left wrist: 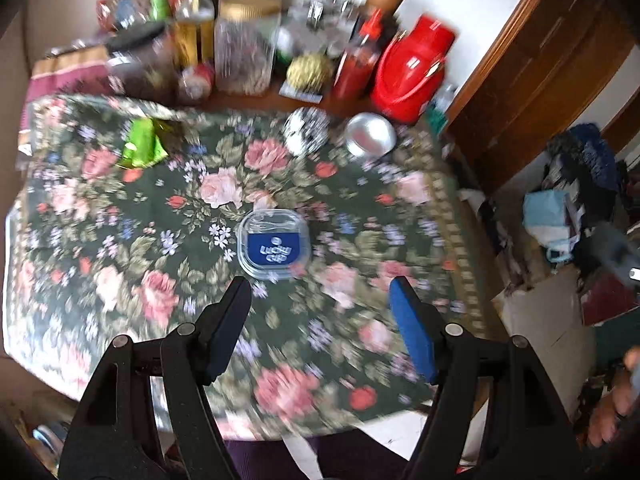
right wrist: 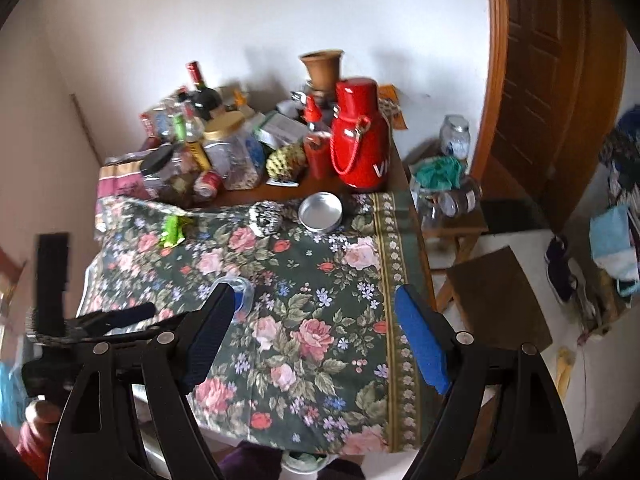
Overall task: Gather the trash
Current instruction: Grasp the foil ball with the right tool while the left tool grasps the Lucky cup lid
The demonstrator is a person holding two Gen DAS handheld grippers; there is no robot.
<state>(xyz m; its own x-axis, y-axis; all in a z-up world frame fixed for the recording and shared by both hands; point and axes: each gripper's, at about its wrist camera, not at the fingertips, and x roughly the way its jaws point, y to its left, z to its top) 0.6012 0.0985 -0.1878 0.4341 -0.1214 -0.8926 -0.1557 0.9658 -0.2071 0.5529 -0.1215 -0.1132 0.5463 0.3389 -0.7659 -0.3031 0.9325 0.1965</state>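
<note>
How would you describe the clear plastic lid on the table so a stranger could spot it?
Look at the flowered tablecloth. In its middle lies the plastic lid, flat and alone. It is the only see-through thing there, with a blue label; the green wrapper and metal tin lie farther back.

Tablecloth [left wrist: 120, 248]: dark green, pink and red rose print. Clear plastic lid [left wrist: 273, 242], blue label. Wrapper [left wrist: 141, 144]: bright green. Flask [right wrist: 360, 136]: red. Crumpled ball [left wrist: 306, 130]: silver, possibly foil; blurred. Round tin [right wrist: 320, 207]: silver.
</note>
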